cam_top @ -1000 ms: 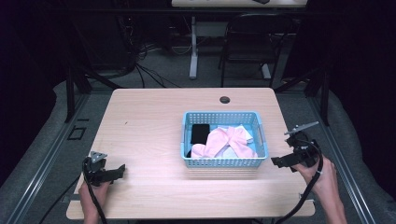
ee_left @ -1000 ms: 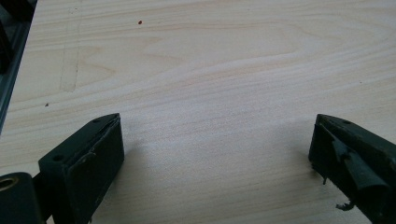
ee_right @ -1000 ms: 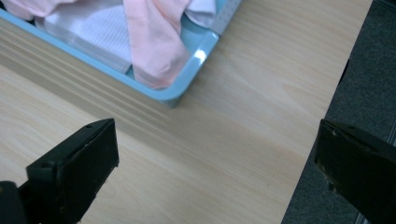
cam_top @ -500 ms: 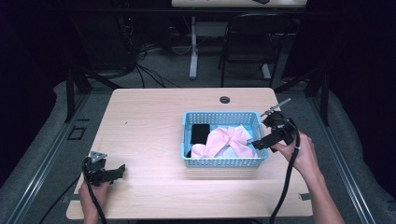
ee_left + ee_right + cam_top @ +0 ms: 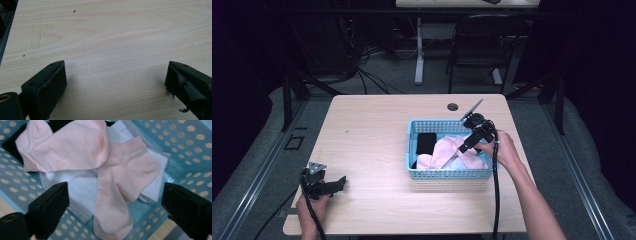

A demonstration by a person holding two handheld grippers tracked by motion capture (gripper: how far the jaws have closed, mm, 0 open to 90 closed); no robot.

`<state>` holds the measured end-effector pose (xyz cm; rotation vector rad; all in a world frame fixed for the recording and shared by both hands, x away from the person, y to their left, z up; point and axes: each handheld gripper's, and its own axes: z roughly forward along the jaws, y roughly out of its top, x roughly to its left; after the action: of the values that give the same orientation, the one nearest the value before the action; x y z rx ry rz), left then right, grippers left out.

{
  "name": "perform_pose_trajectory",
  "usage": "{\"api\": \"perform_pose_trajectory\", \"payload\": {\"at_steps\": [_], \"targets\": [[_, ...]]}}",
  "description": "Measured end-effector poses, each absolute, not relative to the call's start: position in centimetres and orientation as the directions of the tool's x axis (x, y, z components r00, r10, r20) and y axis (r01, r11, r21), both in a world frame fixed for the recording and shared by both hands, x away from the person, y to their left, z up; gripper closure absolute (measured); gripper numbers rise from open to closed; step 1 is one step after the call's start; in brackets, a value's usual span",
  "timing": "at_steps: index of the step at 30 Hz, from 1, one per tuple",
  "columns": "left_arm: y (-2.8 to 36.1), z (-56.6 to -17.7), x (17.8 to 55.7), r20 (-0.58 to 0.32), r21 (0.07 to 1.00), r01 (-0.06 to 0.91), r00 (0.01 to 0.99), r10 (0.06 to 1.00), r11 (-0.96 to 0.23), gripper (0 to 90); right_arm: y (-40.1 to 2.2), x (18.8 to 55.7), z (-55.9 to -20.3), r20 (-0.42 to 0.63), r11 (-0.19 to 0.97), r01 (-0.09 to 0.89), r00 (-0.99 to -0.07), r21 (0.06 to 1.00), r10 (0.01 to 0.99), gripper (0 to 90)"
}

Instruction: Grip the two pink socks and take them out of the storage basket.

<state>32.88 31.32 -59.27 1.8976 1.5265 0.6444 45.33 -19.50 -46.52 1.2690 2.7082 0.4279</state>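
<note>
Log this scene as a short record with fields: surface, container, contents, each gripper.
surface: wooden table
container: blue basket, right half of table
contents: two pink socks, white socks, black item
right gripper: over the basket, jaws apart and just been closing, nothing held, pink sock between them
left gripper: near the table's front left corner, open, nothing held

We see the left gripper (image 5: 334,184) held low at our near left, jaws standing wide apart with nothing between them, the left hand (image 5: 309,202) wrapped around its body. The right gripper (image 5: 465,145) reaches forward and angles down (forearm stretched well out), the right hand (image 5: 504,150) behind it, jaws just been closing, gripping nothing.
</note>
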Motion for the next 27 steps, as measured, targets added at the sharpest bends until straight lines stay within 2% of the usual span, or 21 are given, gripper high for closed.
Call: {"api": "perform_pose_trajectory", "payload": {"at_steps": [3,5,6,7,8,9,10,13,15,17,18,22,27], "targets": [[31.3,-59.3,32.9,-0.003,0.719,0.679,0.218,0.976,-0.149,3.8,-19.2,46.0,-47.3,0.014,0.603,0.743,-0.634,0.291,0.773,18.2],[31.3,-59.3,32.9,-0.004,0.720,0.678,0.218,0.976,-0.149,3.9,-18.7,46.6,-48.2,0.015,0.592,0.759,-0.618,0.271,0.786,32.1],[31.3,-59.3,32.9,-0.004,0.720,0.678,0.218,0.976,-0.149,3.8,-18.3,47.2,-48.9,0.003,0.608,0.759,-0.626,0.232,0.780,37.0],[31.3,-59.3,32.9,-0.004,0.720,0.678,0.218,0.976,-0.148,3.8,-18.3,47.2,-48.9,0.003,0.608,0.759,-0.626,0.232,0.780,37.0],[31.3,-59.3,32.9,-0.005,0.720,0.678,0.217,0.976,-0.148,3.8,-18.2,47.4,-49.1,-0.006,0.610,0.761,-0.625,0.221,0.781,43.8],[31.3,-59.3,32.9,-0.004,0.721,0.677,0.218,0.976,-0.148,3.9,-17.9,47.6,-49.6,-0.019,0.611,0.767,-0.620,0.194,0.784,44.3],[31.3,-59.3,32.9,-0.003,0.722,0.675,0.218,0.976,-0.149,4.2,-17.6,47.9,-50.1,-0.020,0.615,0.771,-0.621,0.166,0.784,50.5],[31.3,-59.3,32.8,0.001,0.722,0.675,0.222,0.975,-0.154,4.6,-17.3,48.1,-50.8,-0.041,0.608,0.780,-0.610,0.147,0.792,57.3],[31.3,-59.3,32.8,0.000,0.721,0.675,0.222,0.975,-0.153,4.6,-17.2,48.1,-51.2,-0.055,0.598,0.788,-0.597,0.148,0.800,68.0],[31.3,-59.3,32.8,-0.001,0.722,0.675,0.222,0.975,-0.153,4.6,-17.2,48.1,-51.2,-0.050,0.597,0.789,-0.597,0.147,0.801,70.0],[31.3,-59.3,32.8,0.000,0.721,0.675,0.222,0.975,-0.154,4.6,-17.3,48.3,-51.2,-0.054,0.608,0.784,-0.607,0.125,0.793,74.5],[31.3,-59.3,32.9,-0.003,0.723,0.674,0.219,0.976,-0.149,4.6,-17.4,48.1,-51.2,-0.034,0.591,0.793,-0.594,0.147,0.804,84.9],[31.3,-59.3,32.9,-0.004,0.723,0.675,0.219,0.976,-0.149,4.6,-17.8,47.8,-50.6,-0.016,0.582,0.797,-0.588,0.164,0.809,86.3]]}}
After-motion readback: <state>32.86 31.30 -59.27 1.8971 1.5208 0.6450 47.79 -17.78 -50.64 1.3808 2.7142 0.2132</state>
